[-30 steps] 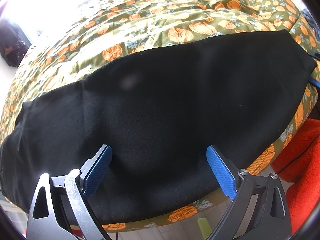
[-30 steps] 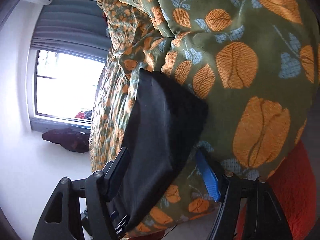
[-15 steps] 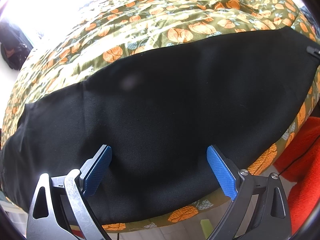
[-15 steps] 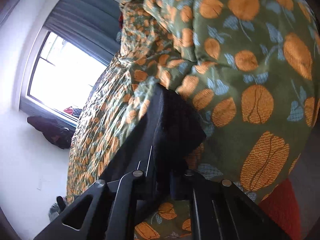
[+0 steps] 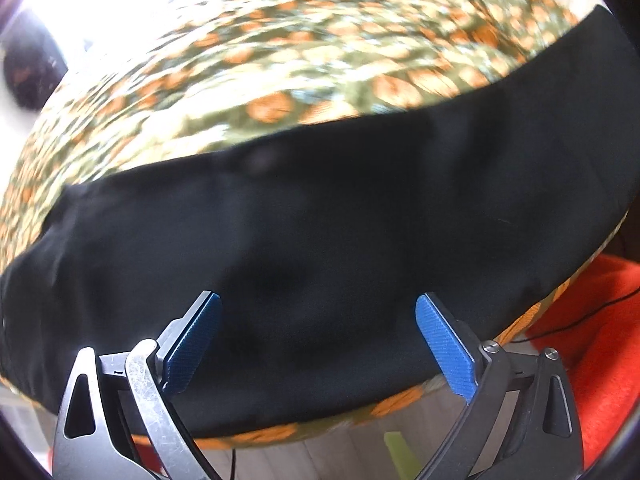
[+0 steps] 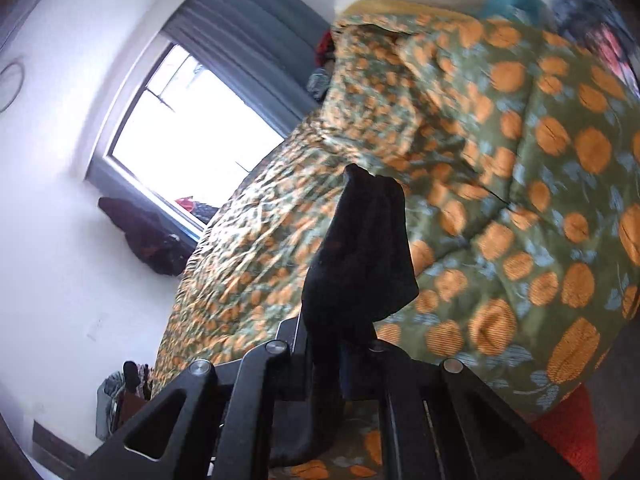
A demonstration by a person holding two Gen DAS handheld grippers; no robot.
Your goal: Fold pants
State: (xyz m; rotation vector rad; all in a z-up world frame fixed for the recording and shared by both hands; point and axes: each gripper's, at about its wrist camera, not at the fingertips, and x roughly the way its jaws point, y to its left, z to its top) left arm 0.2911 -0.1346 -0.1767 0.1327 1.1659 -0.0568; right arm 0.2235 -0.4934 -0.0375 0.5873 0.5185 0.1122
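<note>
A bed under an olive quilt (image 5: 320,60) printed with orange flowers fills the room, window (image 6: 192,128) behind. One pair of black pants (image 5: 340,220) lies along its near edge. The left gripper (image 5: 316,328) hovers over them, fingers (image 5: 194,340) released. The right gripper (image 6: 340,344) is clenched on one pant end (image 6: 360,248). That thin pinch could slip, or drag the quilt.

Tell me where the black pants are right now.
The black pants lie along the floral bedspread's near edge beneath the open left hand-held gripper; the right hand-held gripper pinches one end.
</note>
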